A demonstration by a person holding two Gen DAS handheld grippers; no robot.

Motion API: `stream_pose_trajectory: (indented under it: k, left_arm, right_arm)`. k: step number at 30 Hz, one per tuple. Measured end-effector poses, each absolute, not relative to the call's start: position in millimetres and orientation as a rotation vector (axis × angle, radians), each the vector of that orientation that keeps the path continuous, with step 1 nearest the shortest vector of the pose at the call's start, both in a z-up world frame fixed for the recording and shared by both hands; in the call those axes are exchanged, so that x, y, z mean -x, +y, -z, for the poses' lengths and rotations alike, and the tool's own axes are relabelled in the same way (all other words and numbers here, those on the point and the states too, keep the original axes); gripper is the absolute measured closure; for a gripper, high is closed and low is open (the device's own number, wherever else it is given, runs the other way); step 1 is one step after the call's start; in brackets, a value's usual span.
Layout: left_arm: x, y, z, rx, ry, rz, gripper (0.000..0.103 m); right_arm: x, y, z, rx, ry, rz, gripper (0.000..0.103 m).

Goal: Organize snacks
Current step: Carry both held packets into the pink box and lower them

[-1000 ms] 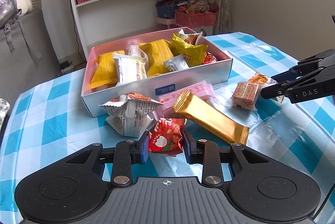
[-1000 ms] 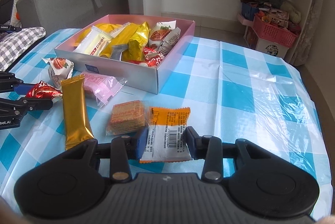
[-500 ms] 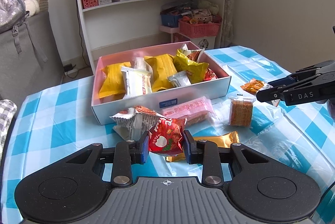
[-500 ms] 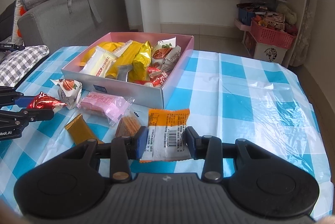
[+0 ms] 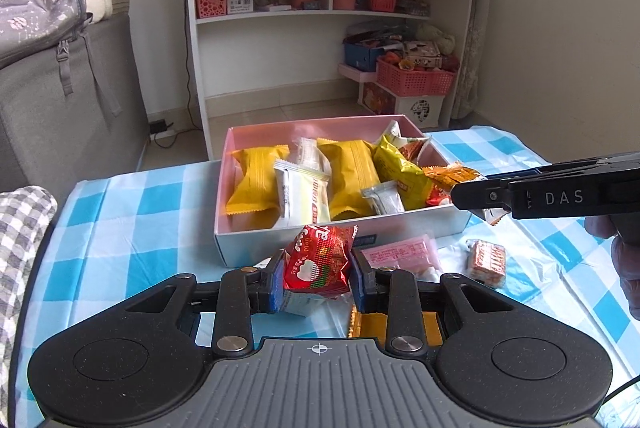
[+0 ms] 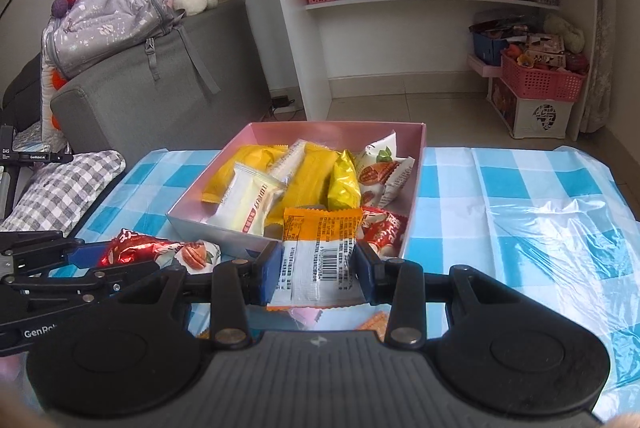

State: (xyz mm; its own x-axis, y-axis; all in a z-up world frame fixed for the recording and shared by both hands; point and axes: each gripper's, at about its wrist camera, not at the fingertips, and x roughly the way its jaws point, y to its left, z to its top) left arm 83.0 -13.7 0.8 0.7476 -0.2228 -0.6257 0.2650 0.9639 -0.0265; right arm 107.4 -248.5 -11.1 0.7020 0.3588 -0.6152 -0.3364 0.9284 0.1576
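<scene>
A pink-lined white box (image 5: 336,246) (image 6: 416,163) on the checked table holds several yellow, white and red snack packets. My left gripper (image 5: 317,274) is shut on a red snack packet (image 5: 320,260), held above the table just in front of the box's near wall; it also shows in the right wrist view (image 6: 128,248). My right gripper (image 6: 316,270) is shut on an orange-and-white snack packet (image 6: 318,256), held over the box's right near corner; it also shows in the left wrist view (image 5: 452,175).
On the table in front of the box lie a pink packet (image 5: 400,254), a wafer packet (image 5: 486,262), a gold bar (image 5: 368,324) and a white nut packet (image 6: 200,256). A white shelf unit (image 5: 332,27) and a grey sofa (image 6: 152,83) stand beyond the table.
Both grippers have risen with their packets. The right gripper has moved forward and left over the box's corner; the left gripper has lifted the red packet off the pile toward the box.
</scene>
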Motion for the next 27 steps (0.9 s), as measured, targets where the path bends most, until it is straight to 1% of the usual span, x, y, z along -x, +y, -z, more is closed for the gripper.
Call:
stream_pose_trajectory:
  k: [17,27]
  left_arm:
    - [-148,20,19,0.056,0.717,0.155,0.073]
    - [-168,14,29,0.107,0.710,0.131,0.073]
  right_arm:
    - [-141,-220,26,-0.168,0.749,-0.363,0.066]
    - [-156,-218,28,-0.234,0.721,-0.357,0.066]
